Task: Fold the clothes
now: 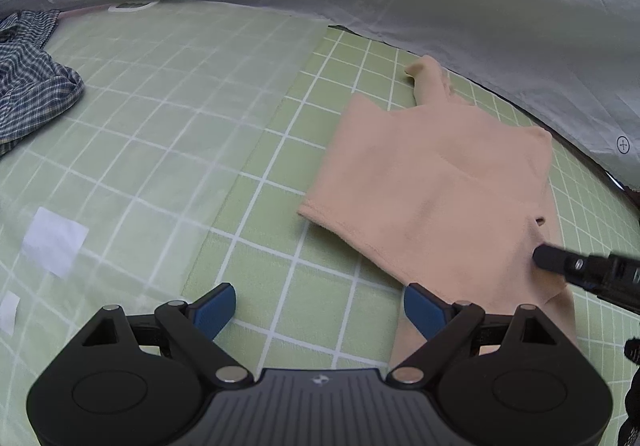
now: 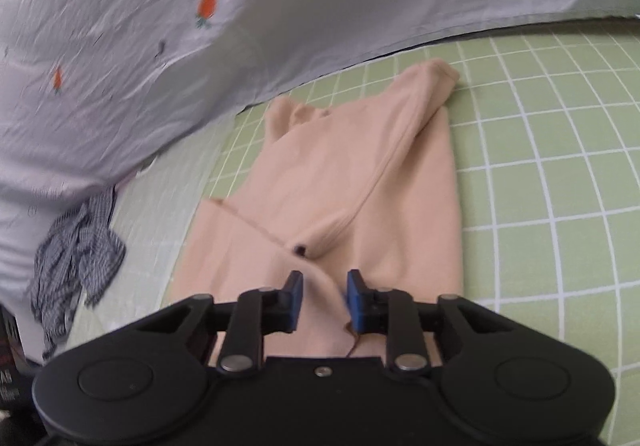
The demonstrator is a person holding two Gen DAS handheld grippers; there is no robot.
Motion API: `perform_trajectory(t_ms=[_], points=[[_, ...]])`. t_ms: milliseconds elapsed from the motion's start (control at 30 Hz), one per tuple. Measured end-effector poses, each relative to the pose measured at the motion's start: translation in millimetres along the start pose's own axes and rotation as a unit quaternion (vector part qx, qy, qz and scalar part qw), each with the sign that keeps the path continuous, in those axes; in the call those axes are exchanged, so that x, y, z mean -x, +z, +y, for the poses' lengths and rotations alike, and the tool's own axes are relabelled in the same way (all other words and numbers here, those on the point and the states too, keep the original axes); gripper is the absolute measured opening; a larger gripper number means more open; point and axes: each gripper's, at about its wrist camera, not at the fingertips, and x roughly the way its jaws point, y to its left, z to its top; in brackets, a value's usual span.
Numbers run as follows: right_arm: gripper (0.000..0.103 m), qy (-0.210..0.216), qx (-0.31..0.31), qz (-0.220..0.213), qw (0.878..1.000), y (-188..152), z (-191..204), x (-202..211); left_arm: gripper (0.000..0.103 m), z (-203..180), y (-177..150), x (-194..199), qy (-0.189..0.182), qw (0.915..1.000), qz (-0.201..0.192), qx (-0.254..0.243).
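Right tongs [image 2: 322, 300] narrowed around peach garment [image 2: 340, 182]; left tongs [image 1: 320, 310] wide, empty.

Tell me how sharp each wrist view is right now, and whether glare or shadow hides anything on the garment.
Left wrist view: sharp; peach garment and green grid sheet read crisply, lines bowed by the fisheye, a pale washed-out band at left. Right wrist view: smeared by motion; white cover and checked cloth are blurred, the garment's edges soft. Even light, no hard shadows, no glare on the garment.
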Motion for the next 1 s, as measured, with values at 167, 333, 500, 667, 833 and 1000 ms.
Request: perform_trajectory(t_ms=[167, 333, 500, 667, 833, 1000], points=[[0.006, -0.027, 0.037, 0.02, 0.999, -9, 14, -3, 0.091, -2, 1, 12, -0.004, 0.9998, -0.017, -0.004], [0.004, -0.005, -0.015, -0.003, 1.0, -18, 17, 21, 0.091, -4, -3, 39, -0.012, 0.9989, -0.041, -0.017], [0.004, 0.03, -0.102, -0.035, 0.994, -40, 15, 56, 0.091, -7, -19, 67, -0.019, 0.9975, -0.055, -0.04], [0.004, 0.063, -0.17, -0.057, 0.982, -74, 15, 89, 0.091, -13, -41, 85, -0.033, 0.996, -0.048, -0.068], [0.004, 0.112, -0.233, -0.09, 0.962, -108, 13, 124, 0.091, -20, -61, 98, -0.047, 0.9935, -0.047, -0.092], [0.004, 0.09, -0.262, -0.092, 0.957, -142, 9, 144, 0.091, -21, -85, 100, -0.053, 0.9927, -0.029, -0.104]])
